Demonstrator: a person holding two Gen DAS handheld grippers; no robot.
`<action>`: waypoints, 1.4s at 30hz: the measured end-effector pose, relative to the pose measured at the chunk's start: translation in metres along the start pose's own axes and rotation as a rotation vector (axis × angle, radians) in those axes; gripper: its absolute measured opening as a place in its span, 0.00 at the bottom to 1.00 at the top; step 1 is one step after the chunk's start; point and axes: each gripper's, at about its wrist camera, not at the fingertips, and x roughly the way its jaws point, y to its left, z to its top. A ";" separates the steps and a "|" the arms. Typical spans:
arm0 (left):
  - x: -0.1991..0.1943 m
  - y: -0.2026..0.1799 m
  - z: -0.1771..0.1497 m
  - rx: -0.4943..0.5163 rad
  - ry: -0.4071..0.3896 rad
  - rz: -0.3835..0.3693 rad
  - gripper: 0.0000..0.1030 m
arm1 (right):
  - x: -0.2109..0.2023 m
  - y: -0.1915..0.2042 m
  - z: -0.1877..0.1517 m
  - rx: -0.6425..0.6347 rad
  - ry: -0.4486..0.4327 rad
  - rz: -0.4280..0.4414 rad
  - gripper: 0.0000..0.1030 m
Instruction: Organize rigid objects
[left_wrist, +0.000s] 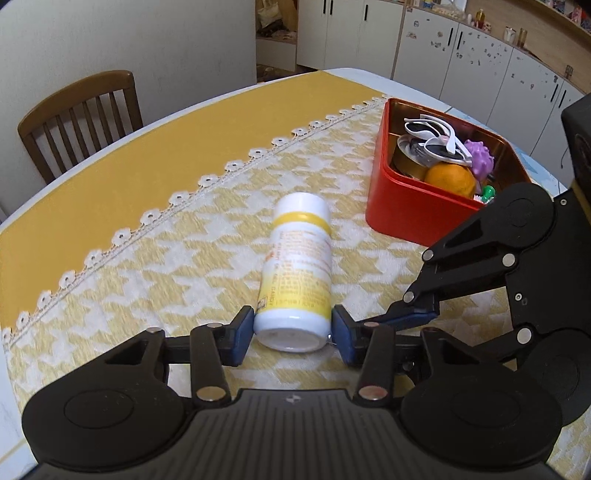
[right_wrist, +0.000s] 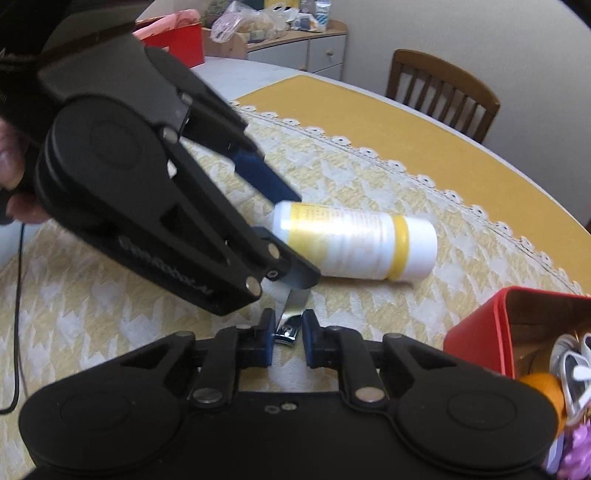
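At the bottom centre of the left wrist view, the left gripper (left_wrist: 291, 334) was clamped on the base of a smooth white plastic bottle (left_wrist: 295, 273) with yellow bands, lying on its side on the woven yellow-and-white tablecloth (left_wrist: 147, 266). In the right wrist view, the right gripper (right_wrist: 288, 338) was pinched on shiny metal nail clippers (right_wrist: 291, 317). Farther, at upper right, a red tin (left_wrist: 406, 206) held white sunglasses (left_wrist: 436, 138), an orange (left_wrist: 450, 179) and a purple spiky ball (left_wrist: 480, 155).
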 end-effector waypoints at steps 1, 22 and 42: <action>-0.001 -0.001 -0.001 -0.006 -0.003 0.003 0.43 | -0.001 0.000 -0.001 0.014 -0.002 -0.009 0.11; 0.032 -0.023 0.018 -0.125 0.040 0.050 0.56 | -0.040 -0.002 -0.057 0.176 -0.004 -0.052 0.10; -0.024 -0.056 -0.010 -0.392 -0.029 0.184 0.43 | -0.100 -0.024 -0.079 0.310 -0.116 -0.066 0.10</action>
